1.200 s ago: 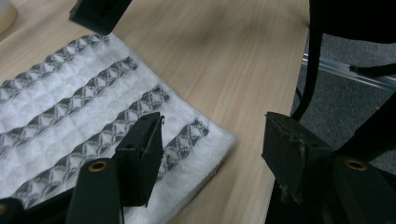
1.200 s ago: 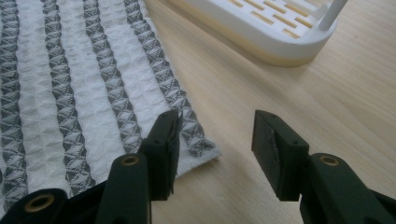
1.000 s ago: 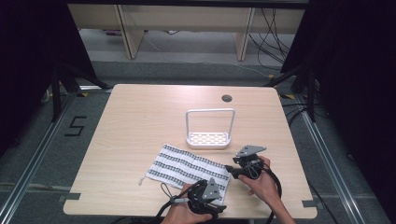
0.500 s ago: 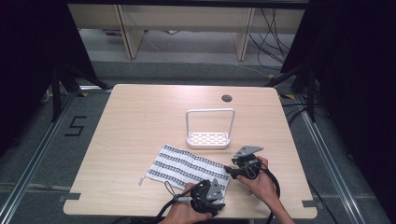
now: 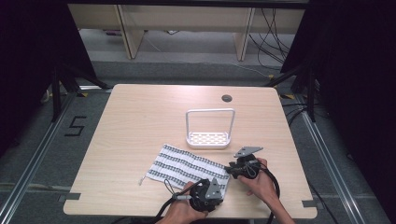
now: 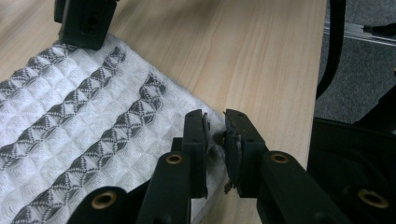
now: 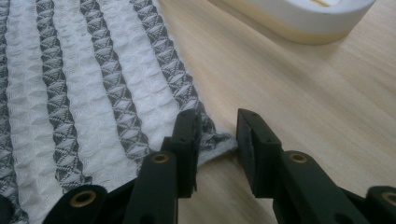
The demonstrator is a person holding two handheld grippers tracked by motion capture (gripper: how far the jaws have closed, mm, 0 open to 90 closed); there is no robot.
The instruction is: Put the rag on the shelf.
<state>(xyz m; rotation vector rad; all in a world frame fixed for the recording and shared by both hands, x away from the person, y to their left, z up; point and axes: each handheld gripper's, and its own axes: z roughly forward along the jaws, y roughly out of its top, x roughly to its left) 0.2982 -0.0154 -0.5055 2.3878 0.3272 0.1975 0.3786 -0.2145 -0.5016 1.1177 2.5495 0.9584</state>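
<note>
The striped cloth (image 5: 189,164) lies flat on the tabletop (image 5: 140,116), low in the high view's centre, just below the white rack (image 5: 209,128). The left tool (image 6: 215,135) sits at the cloth's lower right corner; its jaws have just been closing and now pinch the hem. The right tool (image 7: 217,133) straddles the upper right corner, jaws closing too, a gap still showing beside the fabric.

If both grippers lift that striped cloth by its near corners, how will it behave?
Probably floppy: the striped cloth lies flat and thin on the table, so it should drape. Likely light. Its waffle weave should grip well between the left gripper pads; the right gripper straddles a corner.
</note>
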